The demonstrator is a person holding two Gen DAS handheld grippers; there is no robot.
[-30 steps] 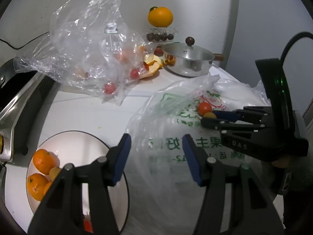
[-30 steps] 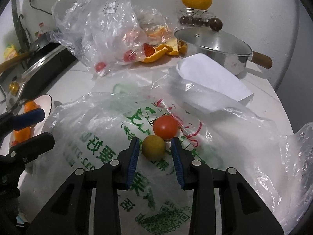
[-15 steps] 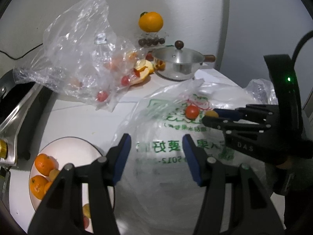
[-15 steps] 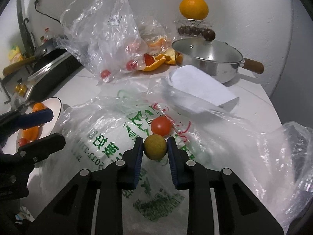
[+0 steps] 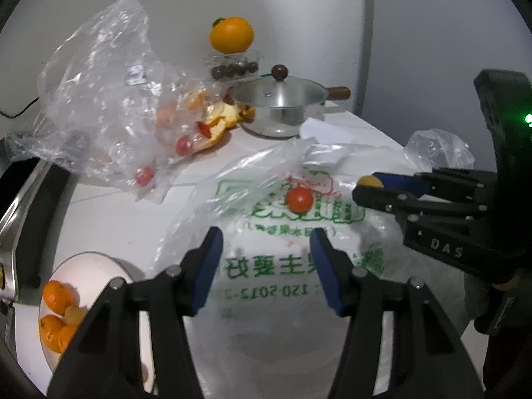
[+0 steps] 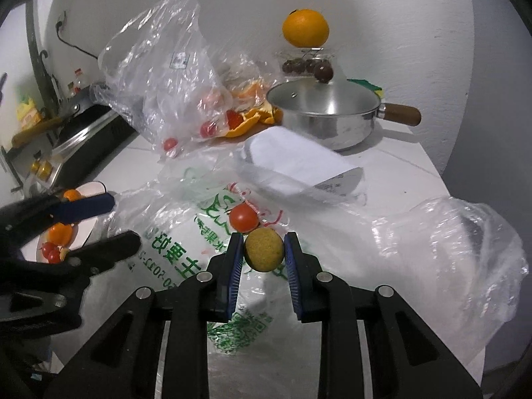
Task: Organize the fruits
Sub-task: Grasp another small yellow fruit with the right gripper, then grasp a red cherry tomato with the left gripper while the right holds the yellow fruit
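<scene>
My right gripper (image 6: 262, 254) is shut on a small yellow-green fruit (image 6: 264, 248) and holds it above the printed plastic bag (image 6: 186, 252). It also shows in the left wrist view (image 5: 367, 188). A red tomato (image 6: 244, 216) lies on the bag just beyond it, and also shows in the left wrist view (image 5: 300, 199). My left gripper (image 5: 266, 249) is open and empty over the bag. A white plate (image 5: 89, 274) with oranges (image 5: 58, 294) and other small fruit sits at the lower left.
A clear bag (image 5: 109, 99) with tomatoes and orange peel (image 5: 219, 119) lies at the back. A lidded steel pot (image 5: 282, 99), a large orange (image 5: 231, 34) on a box of dark fruit, and a stove (image 5: 20, 199) on the left border the counter.
My right gripper has closed on the yellow-green fruit and lifted it off the bag, away from the tomato. My left gripper has drawn back and up, staying open.
</scene>
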